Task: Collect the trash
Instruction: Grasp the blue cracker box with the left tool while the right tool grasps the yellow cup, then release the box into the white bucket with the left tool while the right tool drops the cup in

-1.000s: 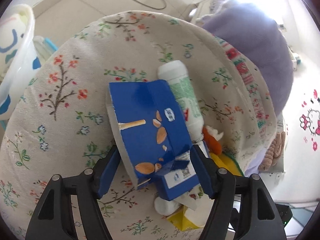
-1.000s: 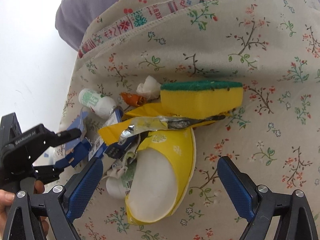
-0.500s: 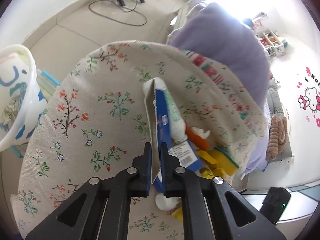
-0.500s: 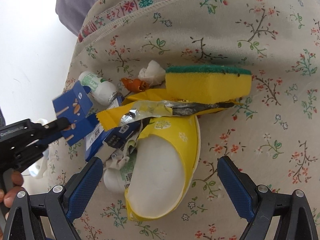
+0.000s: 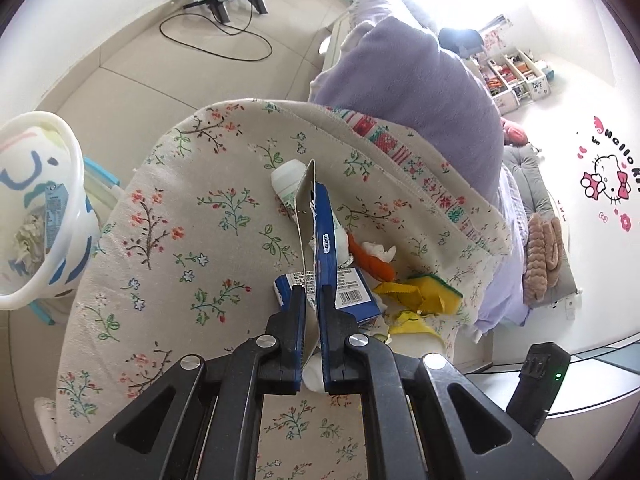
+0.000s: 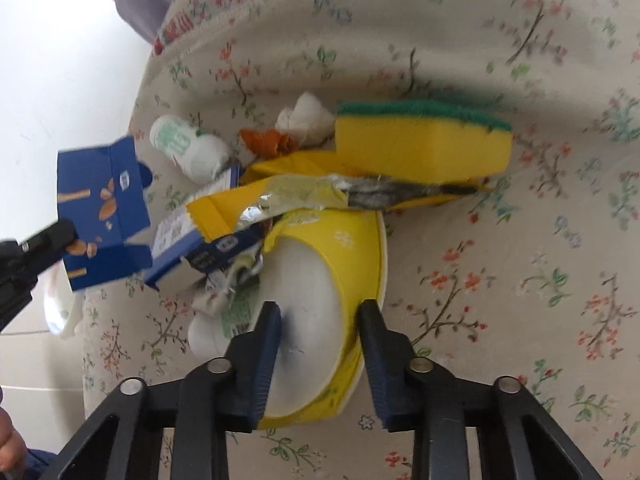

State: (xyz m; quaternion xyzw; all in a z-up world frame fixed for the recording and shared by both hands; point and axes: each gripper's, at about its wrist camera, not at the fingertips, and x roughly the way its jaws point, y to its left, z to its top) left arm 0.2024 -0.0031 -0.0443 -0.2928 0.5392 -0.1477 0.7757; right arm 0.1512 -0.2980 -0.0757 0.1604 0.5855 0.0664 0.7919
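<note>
Trash [image 6: 304, 200] lay heaped on the floral cloth [image 6: 520, 280]. We saw the left gripper [image 5: 312, 300] clamped on a blue carton [image 5: 322, 236] (flattened); right gripper [image 6: 318, 312] closing around a yellow cup [image 6: 352, 252].

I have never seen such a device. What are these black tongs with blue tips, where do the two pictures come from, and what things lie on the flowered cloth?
No robot here: a person holds one hand tool per hand, each carrying a camera looking along its two fingers. The left gripper is shut on a flattened blue carton. The right gripper is closing around the wall of a yellow paper bowl. On the flowered cloth also lie a yellow sponge, a white bottle, a second blue carton, a yellow foil wrapper and crumpled tissue. A white bin stands beside it.
</note>
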